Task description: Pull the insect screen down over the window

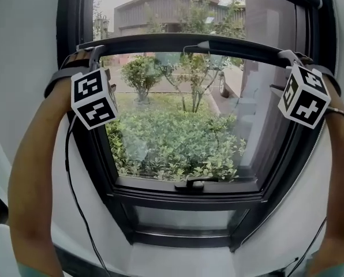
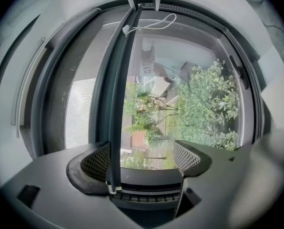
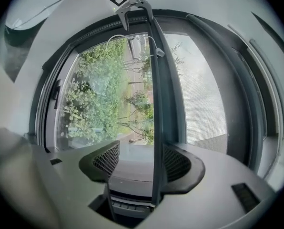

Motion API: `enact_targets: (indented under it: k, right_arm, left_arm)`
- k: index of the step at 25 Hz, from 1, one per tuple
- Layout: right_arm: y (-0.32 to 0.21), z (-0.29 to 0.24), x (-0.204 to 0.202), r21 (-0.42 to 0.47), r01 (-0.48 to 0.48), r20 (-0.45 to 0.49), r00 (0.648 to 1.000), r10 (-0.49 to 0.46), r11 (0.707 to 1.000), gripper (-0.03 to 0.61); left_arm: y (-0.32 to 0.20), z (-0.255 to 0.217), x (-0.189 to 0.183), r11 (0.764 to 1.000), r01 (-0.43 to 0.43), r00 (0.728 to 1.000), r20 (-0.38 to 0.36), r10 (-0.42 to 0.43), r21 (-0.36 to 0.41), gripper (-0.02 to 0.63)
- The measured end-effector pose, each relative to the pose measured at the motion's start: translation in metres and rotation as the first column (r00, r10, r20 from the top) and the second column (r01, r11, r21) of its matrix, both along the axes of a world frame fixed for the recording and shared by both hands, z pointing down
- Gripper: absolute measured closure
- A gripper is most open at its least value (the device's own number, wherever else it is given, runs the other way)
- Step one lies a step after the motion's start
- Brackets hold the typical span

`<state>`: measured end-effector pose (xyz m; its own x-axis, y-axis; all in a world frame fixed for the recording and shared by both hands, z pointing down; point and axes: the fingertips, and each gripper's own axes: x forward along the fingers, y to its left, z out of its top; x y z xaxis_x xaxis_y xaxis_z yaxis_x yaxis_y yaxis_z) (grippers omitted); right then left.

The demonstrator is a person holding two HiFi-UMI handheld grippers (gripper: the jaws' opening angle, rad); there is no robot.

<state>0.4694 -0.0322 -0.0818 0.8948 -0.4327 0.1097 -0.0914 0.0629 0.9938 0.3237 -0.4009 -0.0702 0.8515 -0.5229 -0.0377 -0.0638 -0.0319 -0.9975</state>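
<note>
Left gripper (image 2: 144,160) and right gripper (image 3: 141,162) each have jaws spread, with the screen bar (image 1: 189,42) lying against 1 jaw of each. The bar sits high across the window (image 1: 189,202), with mesh (image 3: 205,106) above it.

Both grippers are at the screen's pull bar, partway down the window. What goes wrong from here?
1. Slip: the left gripper and right gripper are open. The pull bar only leans on one of each gripper's fingers, so it may slide off and retract.
2. Skew: uneven pulling may tilt the bar and jam it.
</note>
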Motion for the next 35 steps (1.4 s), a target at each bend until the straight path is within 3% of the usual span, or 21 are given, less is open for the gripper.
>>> enact_targets:
  k: [19, 35]
  right_arm:
    - [0.005, 0.121, -0.006, -0.105, 0.032, 0.203, 0.979, -0.010, 0.994, 0.295]
    - [0.008, 0.209, -0.011, -0.157, 0.033, 0.292, 0.956, 0.014, 0.987, 0.295]
  left_arm:
    - [0.005, 0.126, -0.009, 0.998, 0.008, 0.982, 0.188, 0.003, -0.055, 0.183]
    - [0.009, 0.215, -0.017, 0.995, 0.005, 0.957, 0.288, 0.024, -0.102, 0.183]
